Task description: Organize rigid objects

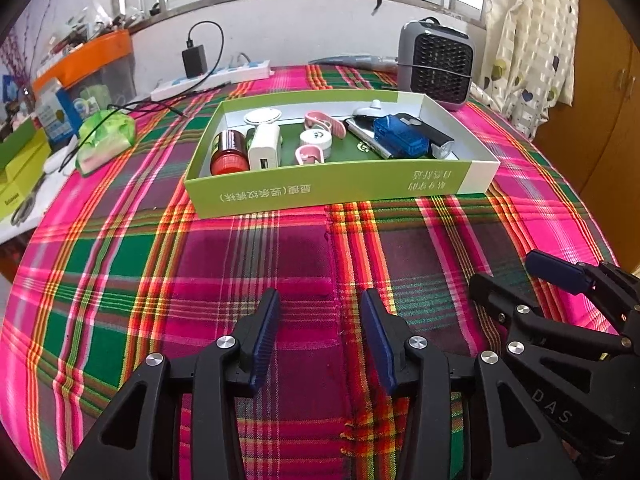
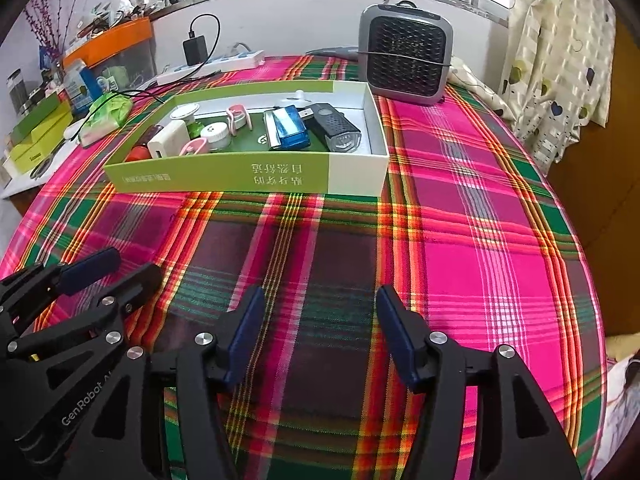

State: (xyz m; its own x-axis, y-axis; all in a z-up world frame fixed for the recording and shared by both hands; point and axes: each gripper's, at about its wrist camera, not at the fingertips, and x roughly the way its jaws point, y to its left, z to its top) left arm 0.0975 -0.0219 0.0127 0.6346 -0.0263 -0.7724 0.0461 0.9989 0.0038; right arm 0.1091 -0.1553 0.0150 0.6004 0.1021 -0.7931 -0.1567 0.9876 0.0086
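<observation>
Hovering side by side over the near edge of the plaid tablecloth, the left gripper and the right gripper both stand with jaws spread and nothing between the pads. Neither touches anything — each is well apart from the green box, which sits toward the far half of the cloth, in front of the grey fan heater.

The rigid things appear to be already gathered inside that box. Along its left end lie a red-capped bottle and a white charger, just beside each other; a round white disc rests at the far left corner. Toward the middle are a small round white case and two pink clips. The right half holds a blue transparent case lying over a silvery bar, with a black bike light nearest the right wall.

Judging from this, little seems left loose on the cloth, so the step in hand is probably a last check or a tidy-up within the box. To do it well, approach from above the box's near wall rather than across it, since the cardboard looks light and a nudge could slide it. Choose one item at a time, set the pads across its narrow sides, and close gently — the bottle is round and may roll. Keep the two tools from crowding each other.
</observation>
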